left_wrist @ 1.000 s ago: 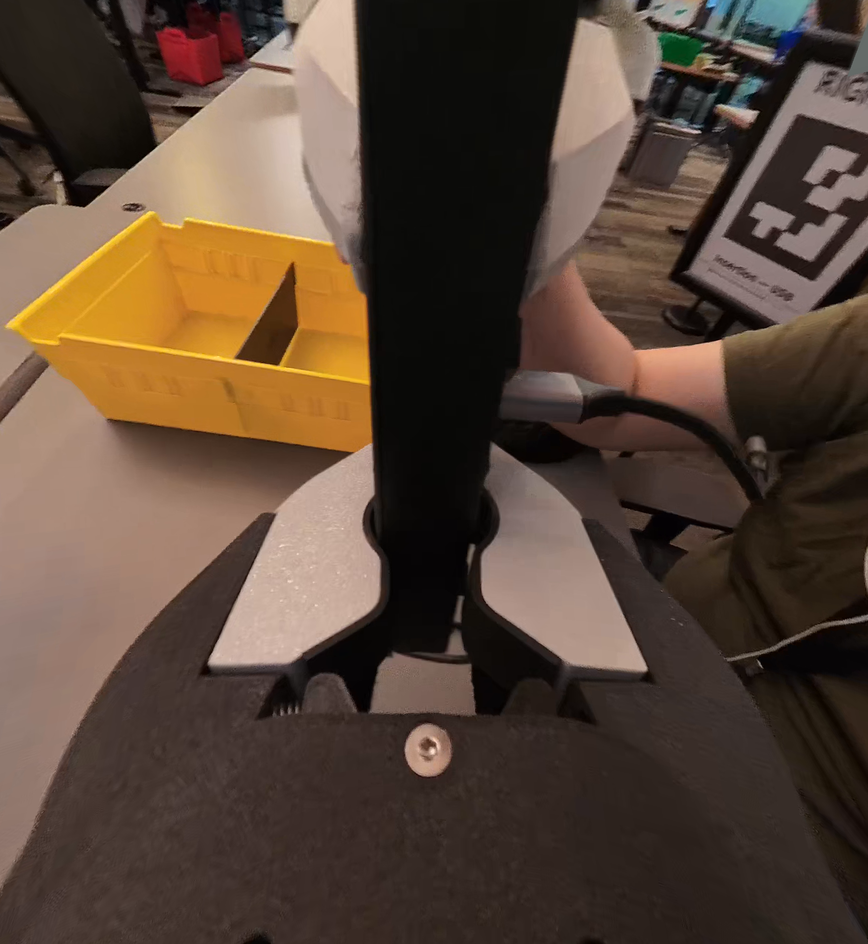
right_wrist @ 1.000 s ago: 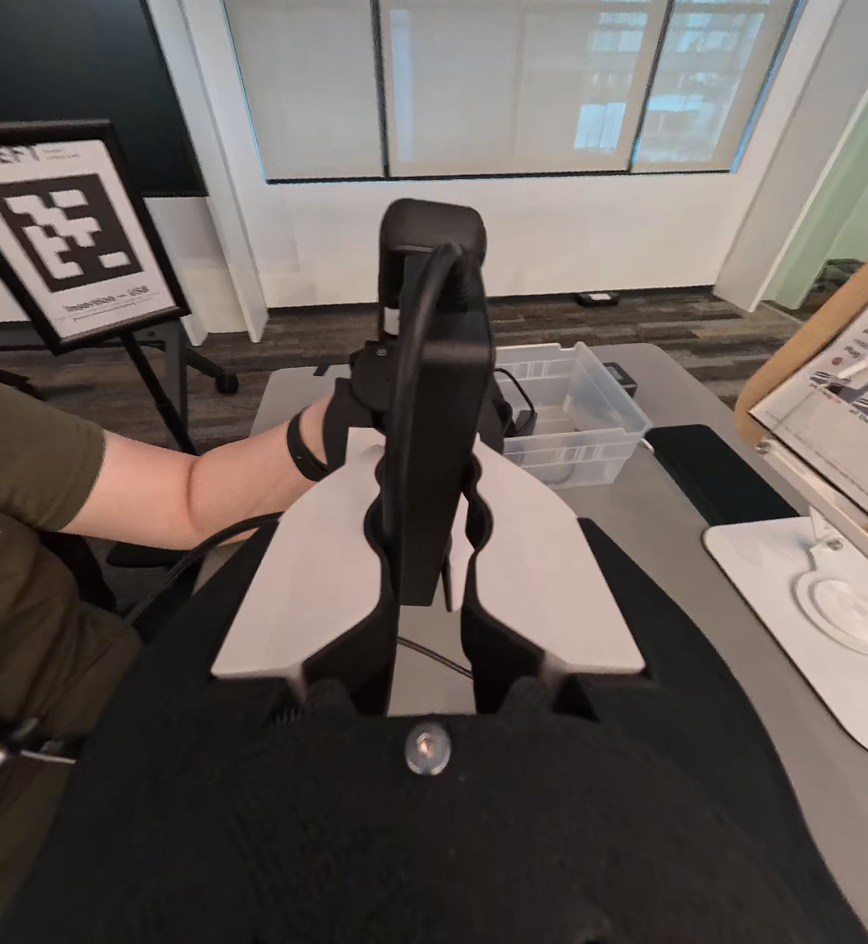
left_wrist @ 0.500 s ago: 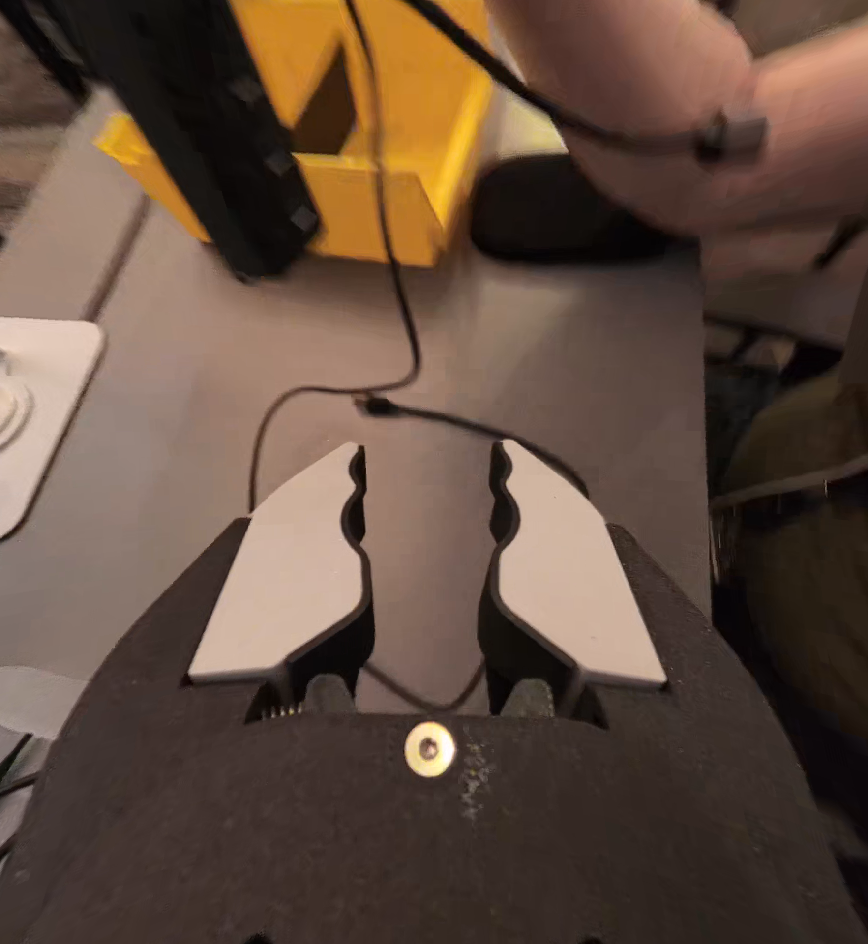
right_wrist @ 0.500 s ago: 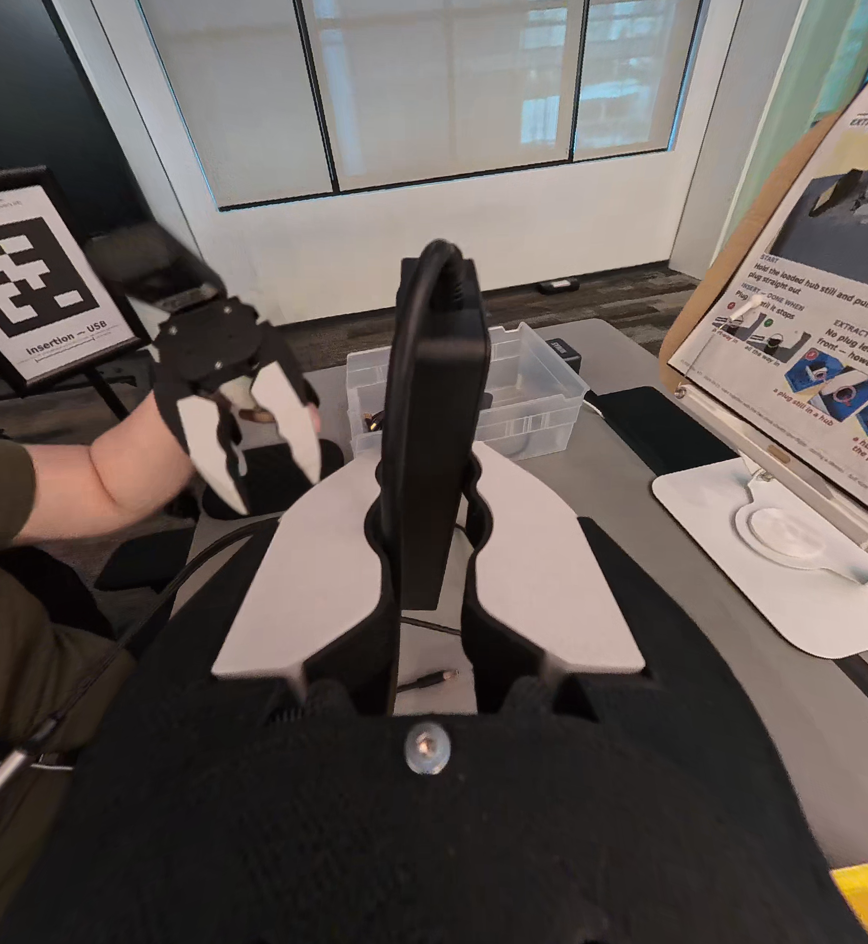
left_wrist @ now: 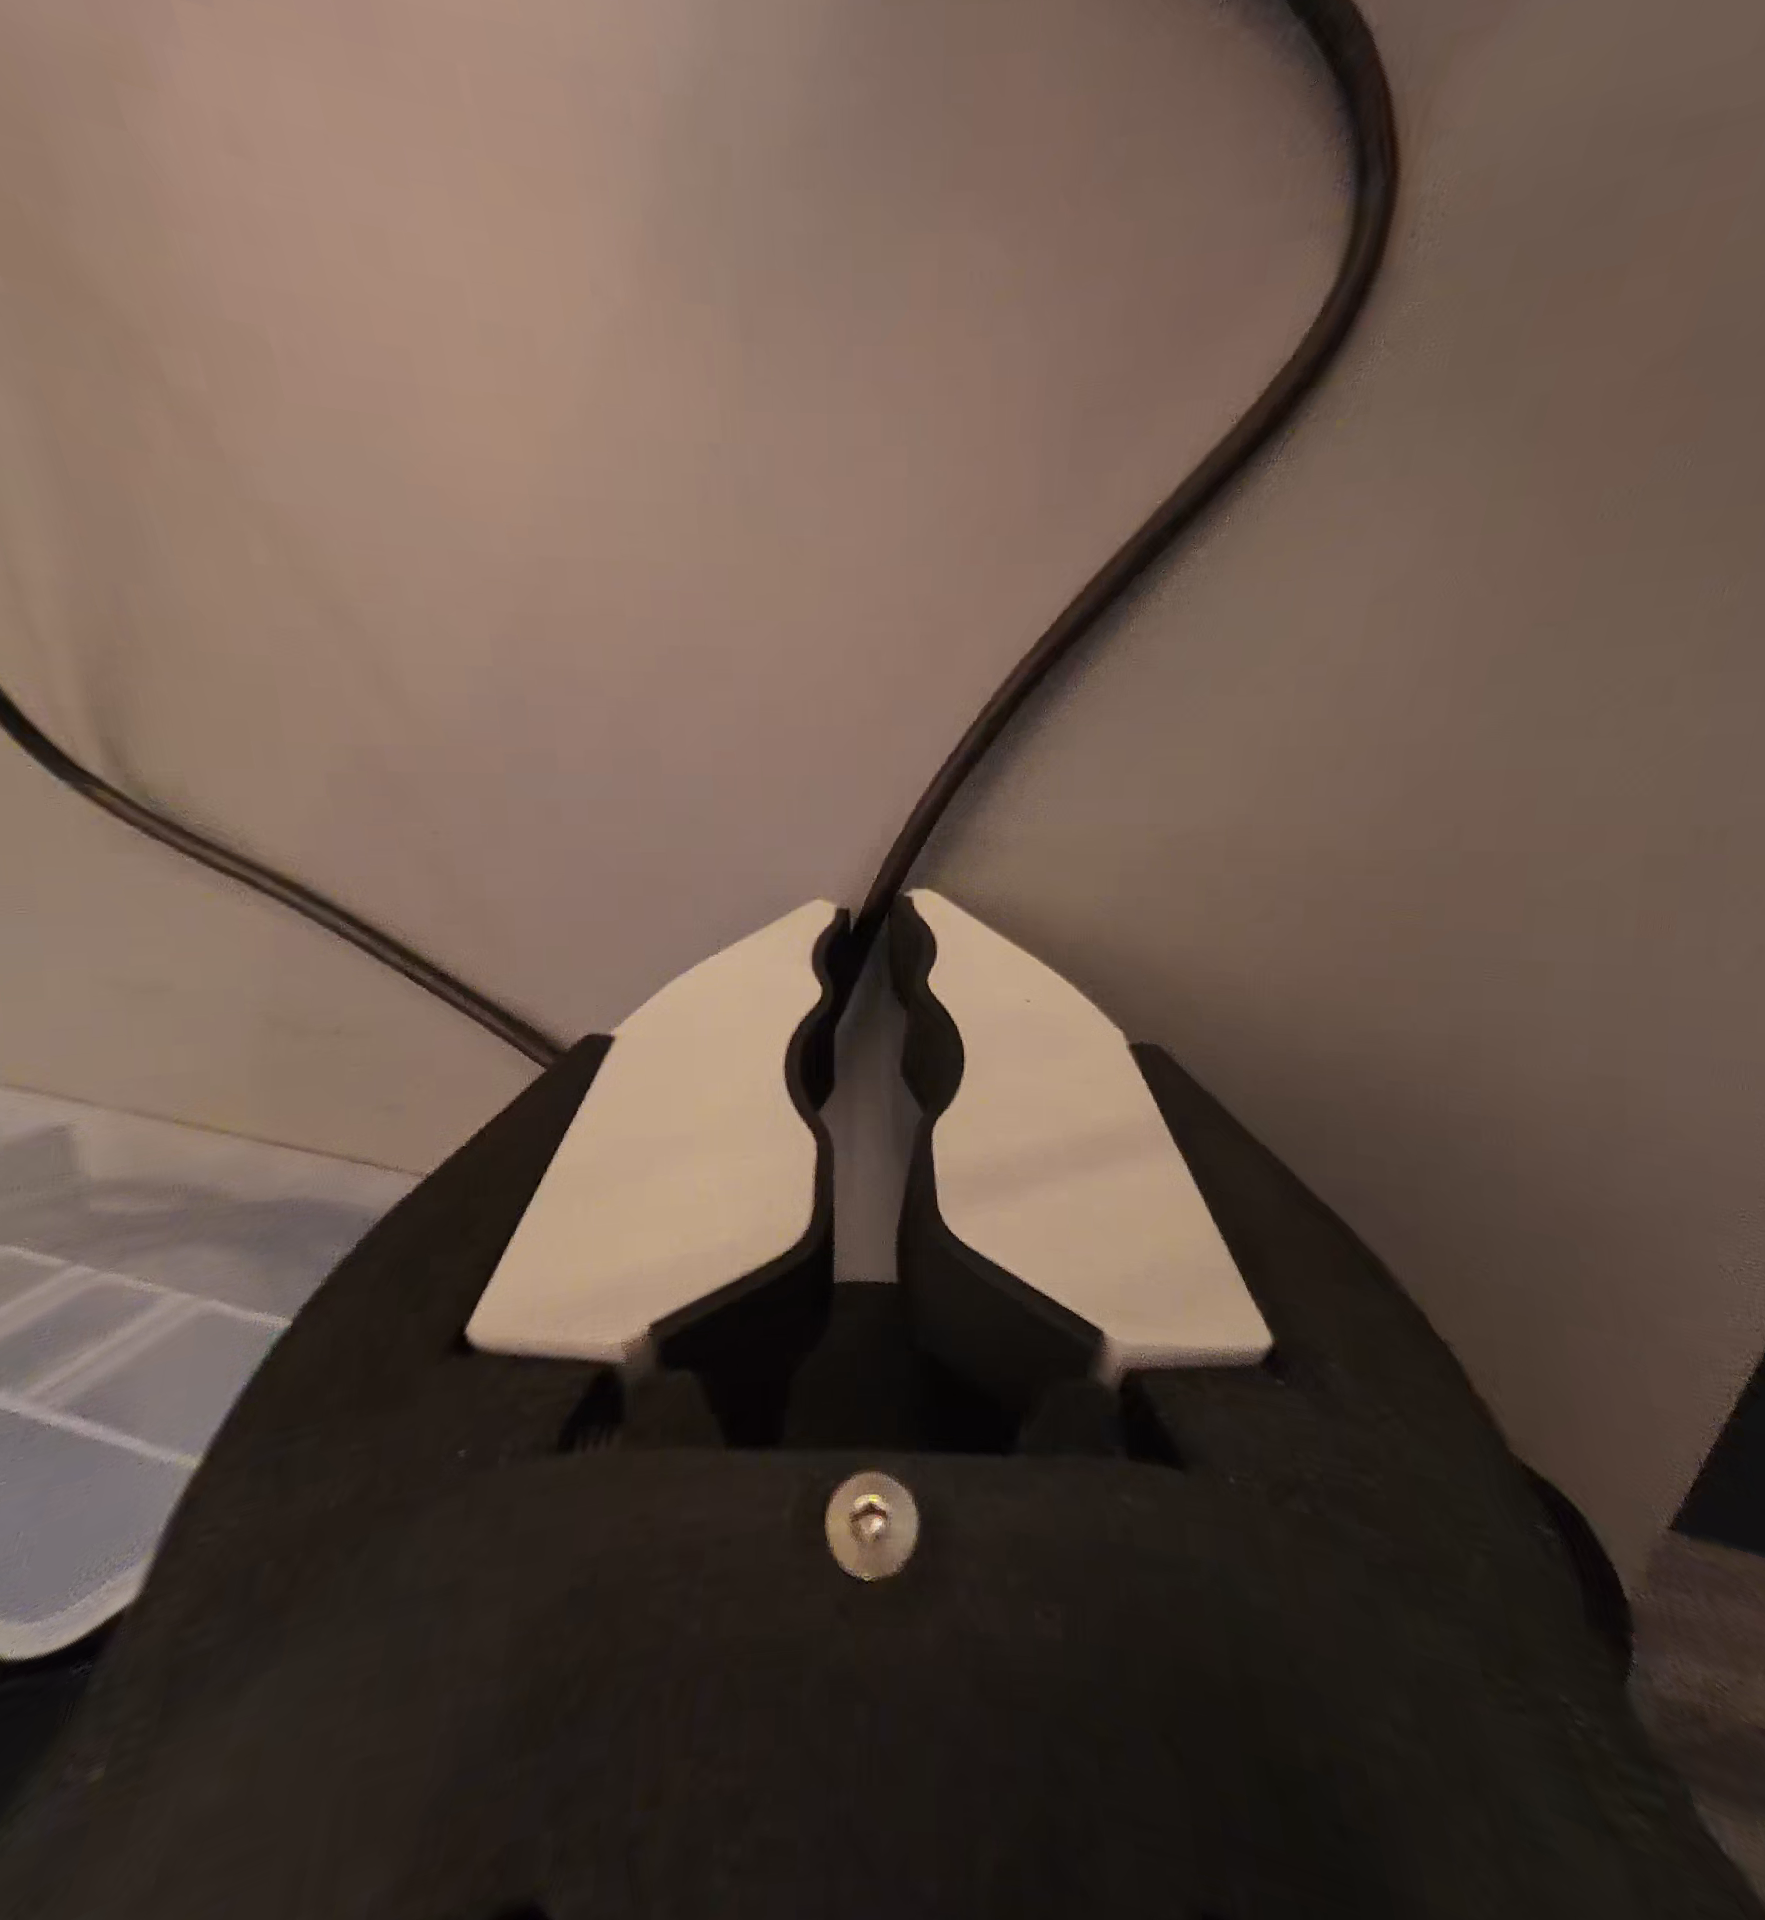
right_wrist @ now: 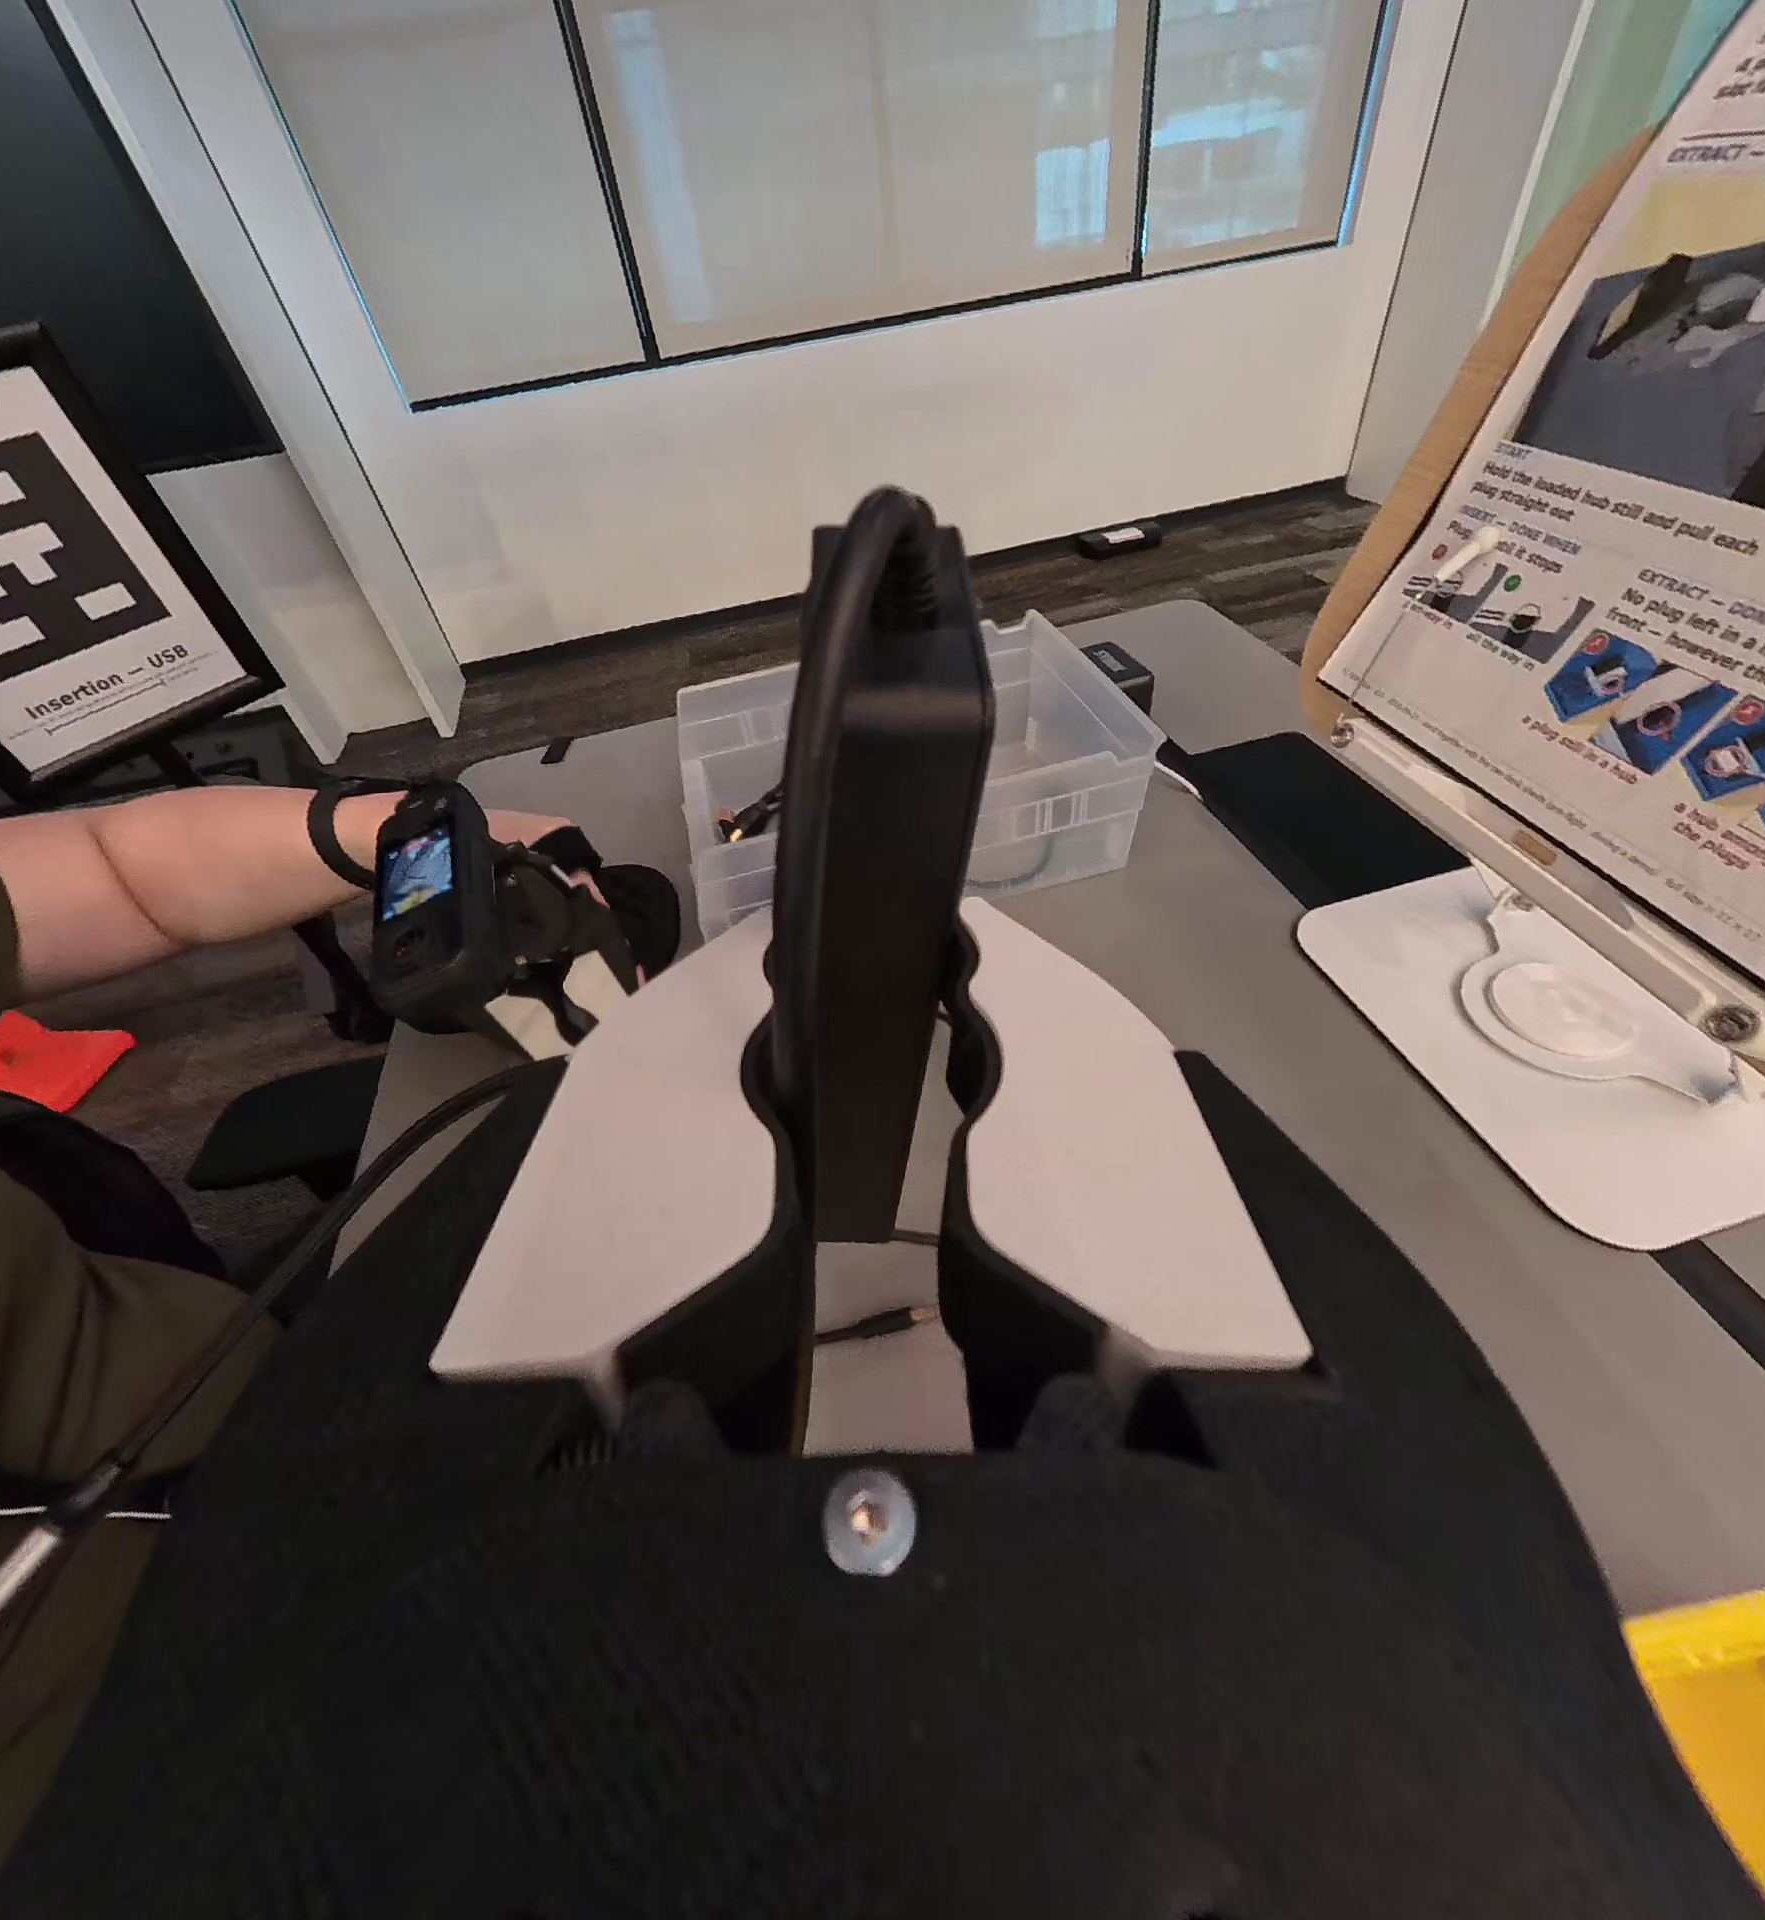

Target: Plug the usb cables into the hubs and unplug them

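Observation:
In the left wrist view my left gripper (left_wrist: 870, 914) is low over the grey table (left_wrist: 442, 416), its jaws closed on a thin black cable (left_wrist: 1148, 540) that enters between the fingertips and curves away up to the right. Its plug is hidden. In the right wrist view my right gripper (right_wrist: 867, 956) is shut on a long black hub (right_wrist: 888, 831) held upright, with the hub's own cable (right_wrist: 805, 727) looping from its top end down the left side. The left gripper (right_wrist: 545, 987) also shows there, tipped down at the table left of the clear bin (right_wrist: 1075, 769).
A second black cable (left_wrist: 182, 831) lies at left by the clear bin (left_wrist: 47, 1299). A loose plug (right_wrist: 888, 1320) lies under my right gripper. An instruction board (right_wrist: 1636, 520) on a white base (right_wrist: 1584, 1060) stands right, a yellow bin (right_wrist: 1751, 1704) near right. The gap from one gripper's tips to the other's is roughly 35 cm.
My left gripper let go of the black hub, opened wide, swung down to the table and closed on the thin black cable. My right gripper kept its hold on the hub.

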A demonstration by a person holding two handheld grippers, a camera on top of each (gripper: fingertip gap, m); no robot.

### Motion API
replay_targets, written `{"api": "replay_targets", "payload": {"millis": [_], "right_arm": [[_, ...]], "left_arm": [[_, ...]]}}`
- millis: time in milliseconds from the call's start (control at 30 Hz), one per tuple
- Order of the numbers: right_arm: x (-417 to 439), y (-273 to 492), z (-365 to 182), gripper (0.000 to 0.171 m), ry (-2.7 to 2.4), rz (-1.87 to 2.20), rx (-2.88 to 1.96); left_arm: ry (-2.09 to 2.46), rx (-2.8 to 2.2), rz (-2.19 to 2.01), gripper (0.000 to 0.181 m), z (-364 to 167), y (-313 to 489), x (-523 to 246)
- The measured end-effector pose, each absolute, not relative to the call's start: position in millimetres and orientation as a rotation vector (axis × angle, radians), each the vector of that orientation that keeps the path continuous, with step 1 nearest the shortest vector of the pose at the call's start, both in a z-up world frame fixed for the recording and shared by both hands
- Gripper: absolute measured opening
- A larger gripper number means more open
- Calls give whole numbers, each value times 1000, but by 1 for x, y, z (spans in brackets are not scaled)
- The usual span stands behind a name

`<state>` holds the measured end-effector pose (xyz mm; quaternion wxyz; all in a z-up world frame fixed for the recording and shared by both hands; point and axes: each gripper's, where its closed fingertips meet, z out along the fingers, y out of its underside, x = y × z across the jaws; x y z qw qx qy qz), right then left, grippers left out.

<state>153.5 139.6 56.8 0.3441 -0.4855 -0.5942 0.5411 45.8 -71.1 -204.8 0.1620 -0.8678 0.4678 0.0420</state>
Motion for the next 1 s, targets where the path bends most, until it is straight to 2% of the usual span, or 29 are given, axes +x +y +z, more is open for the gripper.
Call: {"api": "replay_targets", "payload": {"millis": [200,367,467,600,833,933,1000], "right_arm": [[169,173,63,27,-1391,1408,-1345],[192,228,82,27,-1027,1406,-1413],[223,276,89,26,-770,1270,-1416],[264,327,73,26,-598,1036,-1485],[316,373,54,26,-350,963,-1549],[330,394,34,26,-282,798,-1608],[329,404,17,26,-295,705,-1660]], "left_arm": [[1229,-2407,67,5,-154,-43,57],[1107,-2316,8,4,-67,3,67],[1043,-2253,-37,4,-6,33,73],[964,-2169,-116,4,73,80,92],[912,-2004,-142,4,189,172,149],[914,-1955,-157,4,215,211,179],[927,-1970,-181,4,213,236,200]]}}
